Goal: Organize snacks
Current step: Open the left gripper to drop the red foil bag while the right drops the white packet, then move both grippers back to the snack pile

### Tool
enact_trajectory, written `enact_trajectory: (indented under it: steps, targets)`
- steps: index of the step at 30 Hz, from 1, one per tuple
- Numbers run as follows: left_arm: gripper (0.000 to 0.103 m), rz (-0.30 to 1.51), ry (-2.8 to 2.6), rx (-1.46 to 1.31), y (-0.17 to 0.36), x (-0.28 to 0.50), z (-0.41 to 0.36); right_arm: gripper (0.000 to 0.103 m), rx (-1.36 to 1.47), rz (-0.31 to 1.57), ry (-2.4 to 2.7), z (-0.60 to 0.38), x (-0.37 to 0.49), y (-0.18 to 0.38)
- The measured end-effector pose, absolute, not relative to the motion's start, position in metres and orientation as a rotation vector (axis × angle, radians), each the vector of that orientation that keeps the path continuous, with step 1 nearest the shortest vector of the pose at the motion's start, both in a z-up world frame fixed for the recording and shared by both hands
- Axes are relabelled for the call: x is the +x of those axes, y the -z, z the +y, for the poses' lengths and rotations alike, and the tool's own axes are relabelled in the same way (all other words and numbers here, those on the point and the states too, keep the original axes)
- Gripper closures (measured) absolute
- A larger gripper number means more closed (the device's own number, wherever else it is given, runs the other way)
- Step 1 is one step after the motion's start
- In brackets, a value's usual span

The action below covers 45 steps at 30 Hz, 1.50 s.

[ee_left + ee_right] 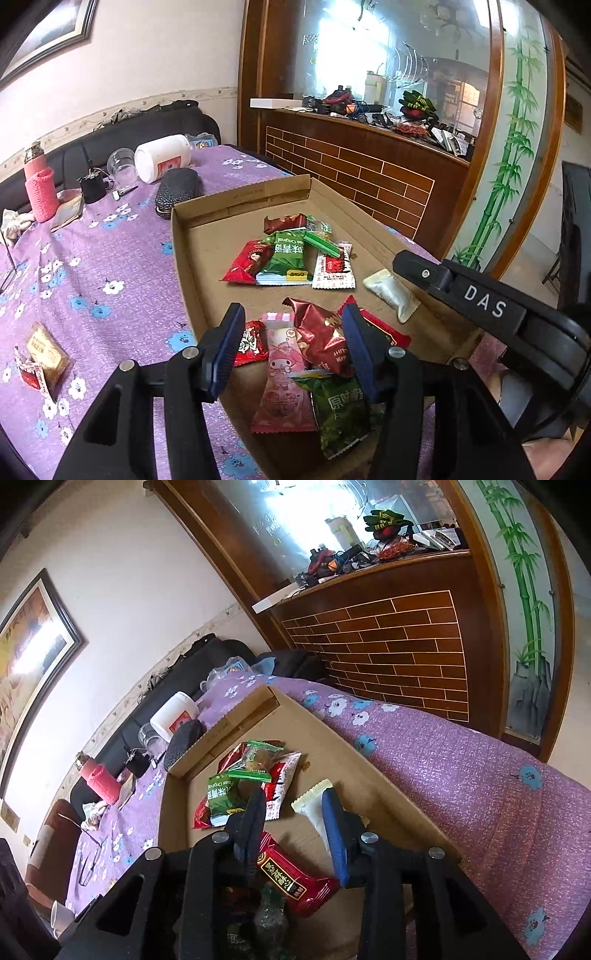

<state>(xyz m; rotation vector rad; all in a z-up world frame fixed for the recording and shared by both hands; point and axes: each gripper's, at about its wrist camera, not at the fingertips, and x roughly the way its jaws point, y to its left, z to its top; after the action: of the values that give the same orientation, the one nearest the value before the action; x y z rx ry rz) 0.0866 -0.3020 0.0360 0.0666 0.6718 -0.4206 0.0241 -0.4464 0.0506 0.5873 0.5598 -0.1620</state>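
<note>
1. Small wrapped snacks lie in two loose heaps inside the shallow brown cardboard tray (184, 236) on the purple flowered tablecloth (110, 258).
2. The left gripper (291, 339) hangs over the near heap, jaws apart around a crumpled dark red foil packet (319, 339), gripping nothing.
3. The right gripper (295, 812) stands open beside a cream white sachet (314, 808).
</note>
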Motion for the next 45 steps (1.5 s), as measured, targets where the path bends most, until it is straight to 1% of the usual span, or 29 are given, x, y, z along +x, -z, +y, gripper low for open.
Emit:
enact_trajectory:
  steps: [5,8,9,29,35,37,45]
  targets:
    - [0.05,0.658,0.414,0.083,-0.044,0.082,-0.303,0.069,0.598,0.544,0.164,-0.449,0.021,-0.052]
    - [0.049,0.652,0.405,0.103,-0.049,0.078,-0.304,0.064,0.594,0.534,0.176,-0.449,0.02,-0.054]
    - [0.049,0.651,0.403,0.108,-0.05,0.077,-0.304,0.063,0.595,0.531,0.177,-0.449,0.019,-0.054]
    - [0.048,0.636,0.397,0.11,-0.063,0.058,-0.285,0.062,0.556,0.521,0.195,-0.444,0.018,-0.056]
    - [0.046,0.602,0.372,0.116,-0.075,0.054,-0.266,0.062,0.536,0.525,0.204,-0.441,0.019,-0.056]
    - [0.043,0.591,0.357,0.106,-0.079,0.054,-0.257,0.062,0.532,0.526,0.208,-0.441,0.02,-0.056]
    - [0.042,0.577,0.272,0.042,-0.091,0.059,-0.201,0.062,0.515,0.528,0.221,-0.439,0.019,-0.055]
